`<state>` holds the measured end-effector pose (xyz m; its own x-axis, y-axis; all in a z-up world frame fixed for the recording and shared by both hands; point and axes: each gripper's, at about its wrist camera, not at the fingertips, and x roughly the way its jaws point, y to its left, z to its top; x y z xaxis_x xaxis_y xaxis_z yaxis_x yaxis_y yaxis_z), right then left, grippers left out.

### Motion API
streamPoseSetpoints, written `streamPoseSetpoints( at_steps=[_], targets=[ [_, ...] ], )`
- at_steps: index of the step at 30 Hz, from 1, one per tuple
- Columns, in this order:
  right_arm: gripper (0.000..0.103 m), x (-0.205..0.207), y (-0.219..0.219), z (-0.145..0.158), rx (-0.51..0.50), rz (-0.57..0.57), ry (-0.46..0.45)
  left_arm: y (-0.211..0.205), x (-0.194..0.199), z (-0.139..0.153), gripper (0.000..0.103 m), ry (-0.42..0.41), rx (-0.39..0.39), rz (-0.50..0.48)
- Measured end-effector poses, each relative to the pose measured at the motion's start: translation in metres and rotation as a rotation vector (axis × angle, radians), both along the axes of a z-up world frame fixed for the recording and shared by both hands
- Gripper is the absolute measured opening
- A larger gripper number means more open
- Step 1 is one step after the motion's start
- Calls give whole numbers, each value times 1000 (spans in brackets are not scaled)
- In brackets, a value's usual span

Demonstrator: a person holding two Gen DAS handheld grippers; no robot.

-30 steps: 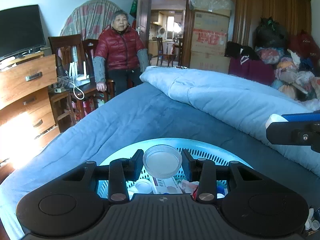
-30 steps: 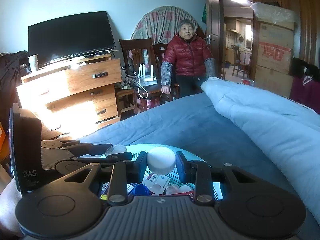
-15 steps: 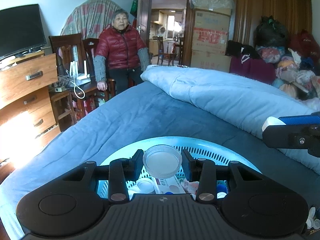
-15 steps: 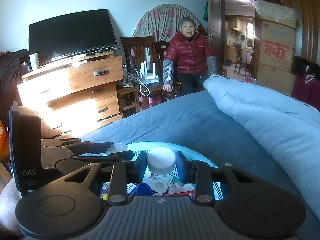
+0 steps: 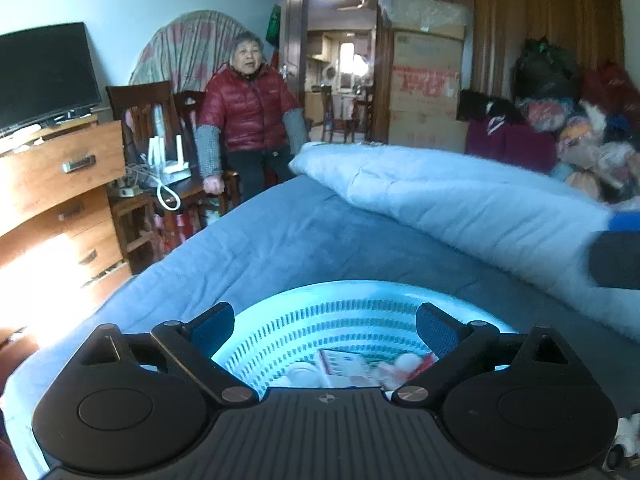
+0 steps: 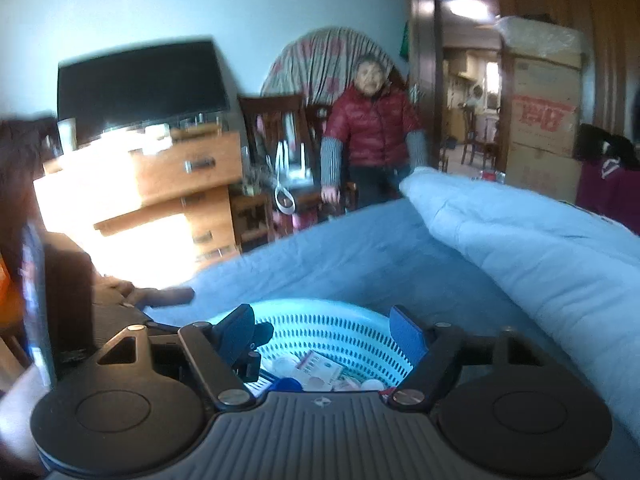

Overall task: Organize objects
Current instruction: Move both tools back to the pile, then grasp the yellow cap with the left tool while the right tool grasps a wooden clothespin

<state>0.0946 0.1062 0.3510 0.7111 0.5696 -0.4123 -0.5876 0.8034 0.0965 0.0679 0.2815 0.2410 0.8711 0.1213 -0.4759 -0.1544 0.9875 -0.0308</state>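
Observation:
A teal slotted basket (image 5: 360,294) sits on the blue bed just below both grippers. In it lie a white lid (image 5: 300,372), a medicine box (image 5: 340,360) and other small items. My left gripper (image 5: 324,330) hangs over the basket, its jaws opening wide with nothing between them. One of the right gripper's fingers (image 5: 616,258) shows blurred at the right edge. In the right wrist view my right gripper (image 6: 324,328) is also opening above the basket (image 6: 320,310), with nothing between its jaws. Below it lie a medicine box (image 6: 318,366) and a blue cap (image 6: 286,384).
A folded pale-blue quilt (image 5: 460,200) lies along the bed's right side. A person in a red jacket (image 5: 248,120) sits on a chair beyond the bed. A wooden dresser (image 5: 60,184) with a television stands at the left. Cardboard boxes (image 5: 424,92) and bags fill the back right.
Both grippers have opened. The clear round lid is gone from the left jaws and the white round cap from the right jaws. The right gripper has shifted rightward in the left wrist view.

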Motion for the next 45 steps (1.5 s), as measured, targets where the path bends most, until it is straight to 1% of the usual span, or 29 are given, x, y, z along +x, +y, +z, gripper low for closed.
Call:
streamPoseSetpoints(
  at_steps=[2, 3, 4, 5, 6, 7, 8, 9, 10, 12, 14, 16, 18, 19, 21, 22, 23, 25, 27, 29, 30, 31, 32, 33, 38, 39, 41, 43, 45],
  targets=[
    [77, -29, -36, -6, 41, -34, -41, -6, -16, 6, 98, -32, -4, -26],
    [80, -44, -57, -13, 50, -62, -60, -9, -24, 9, 98, -52, -10, -46],
    [82, -60, -80, -23, 50, -98, -73, -15, -36, 12, 99, -75, -19, -70],
    [82, -78, -106, -39, 39, -154, -76, -22, -50, 15, 100, -102, -28, -100],
    [82, -91, -126, -56, 12, -203, -69, -32, -63, 17, 101, -128, -30, -135],
    [82, -103, -144, -76, -42, -256, -54, -43, -76, 17, 103, -149, -33, -167],
    [82, -110, -157, -95, -89, -301, -22, -58, -90, 15, 103, -168, -39, -221],
    [77, -116, -169, -116, -117, -338, 27, -69, -99, 12, 103, -177, -44, -262],
    [72, -122, -182, -141, -131, -358, 94, -84, -109, 8, 103, -180, -53, -304],
    [66, -129, -190, -175, -153, -358, 168, -108, -121, -5, 103, -169, -78, -373],
    [64, -132, -193, -200, -162, -345, 198, -129, -127, -22, 103, -136, -93, -429],
    [63, -131, -200, -217, -169, -390, 190, -145, -125, -41, 102, -74, -86, -449],
    [61, -131, -211, -227, -152, -437, 202, -152, -123, -59, 102, -22, -86, -463],
    [59, -129, -220, -232, -147, -442, 217, -156, -123, -67, 102, 5, -84, -468],
    [57, -121, -227, -243, -191, -454, 218, -162, -117, -84, 100, 59, -81, -478],
    [53, -116, -231, -247, -202, -452, 225, -162, -113, -89, 100, 72, -79, -476],
    [52, -109, -234, -252, -212, -442, 244, -166, -110, -94, 100, 84, -78, -477],
    [44, -92, -238, -261, -229, -413, 278, -164, -107, -101, 100, 103, -83, -480],
    [43, -82, -236, -270, -258, -385, 283, -166, -102, -105, 100, 114, -81, -492],
    [43, -79, -235, -275, -261, -365, 282, -173, -100, -110, 100, 128, -74, -516],
    [40, -79, -235, -275, -256, -360, 282, -179, -100, -112, 100, 133, -71, -523],
    [27, -81, -235, -274, -247, -357, 277, -183, -100, -117, 100, 135, -65, -534],
    [21, -85, -236, -272, -245, -363, 270, -187, -98, -121, 100, 139, -60, -550],
    [16, -90, -238, -268, -226, -362, 275, -192, -98, -127, 99, 144, -59, -562],
    [16, -131, -259, -242, -68, -401, 282, -219, -82, -170, 84, 185, -44, -625],
    [16, -138, -262, -241, -54, -412, 287, -225, -77, -180, 83, 193, -30, -633],
    [16, -155, -269, -241, -25, -431, 309, -234, -66, -199, 73, 218, -30, -637],
    [16, -168, -276, -243, 2, -451, 335, -238, -58, -208, 72, 219, -30, -631],
    [16, -179, -280, -246, 16, -468, 353, -243, -53, -211, 72, 198, -37, -640]
  ],
)
